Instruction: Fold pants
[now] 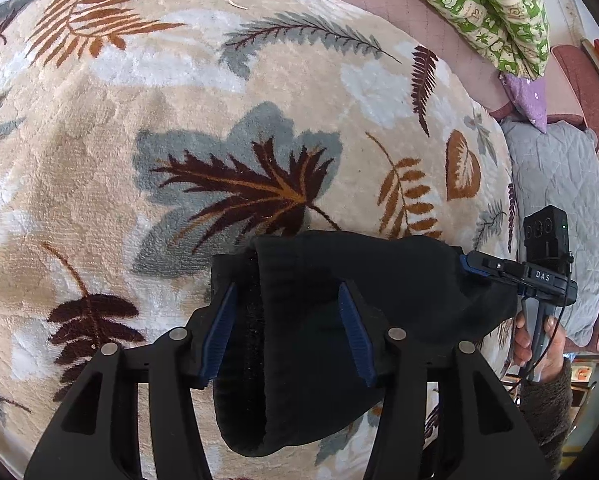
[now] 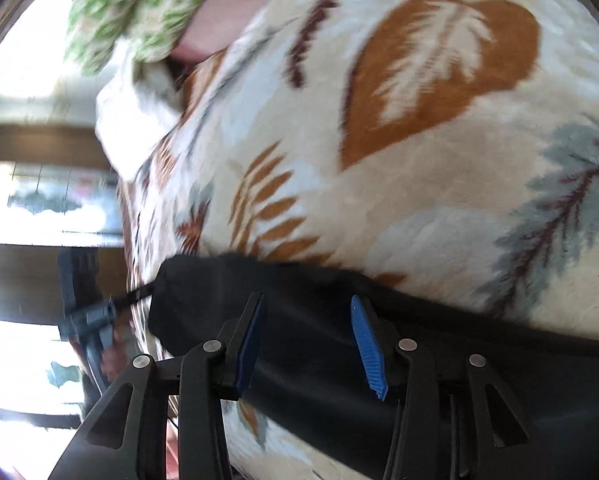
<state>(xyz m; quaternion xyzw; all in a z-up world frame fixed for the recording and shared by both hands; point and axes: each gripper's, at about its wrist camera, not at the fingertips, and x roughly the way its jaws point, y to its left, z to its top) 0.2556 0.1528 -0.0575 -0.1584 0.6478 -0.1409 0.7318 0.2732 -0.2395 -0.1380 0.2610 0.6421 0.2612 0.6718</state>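
Left wrist view, scanning left to right. Leaf-print blanket (image 1: pixel 139 128) covers the bed and serves as the work surface; on the left it lies bare. Near centre, the left gripper (image 1: pixel 287 332) has its blue-padded fingers spread, with the black pants (image 1: pixel 319 280) lying between and under them. A rolled hem or waistband edge sits by the left pad. Nothing looks pinched here, so I judge the fabric is only draped across the open jaws, probably just before or just after a grip.

Further right, the right gripper (image 1: pixel 469 264) has its tips at the far-right corner of the pants, jaws pressed together on the cloth edge as far as I can see. The person's hand (image 1: pixel 535 340) holds its handle. That hold keeps the corner lifted and the fabric stretched sideways, apparently for a fold. Far right: green patterned quilt (image 1: pixel 499 8) and grey quilted pad (image 1: pixel 555 184), away from the work.

Right wrist view is motion-blurred. Left gripper (image 2: pixel 95 320) appears small at the left, off the pants' edge. In the centre, the right gripper's (image 2: pixel 307 340) blue pads look apart, with pants (image 2: pixel 339 340) between them, which conflicts with the other view. So for the right gripper, I can't tell whether it grips. The blanket (image 2: pixel 419 160) fills the right.
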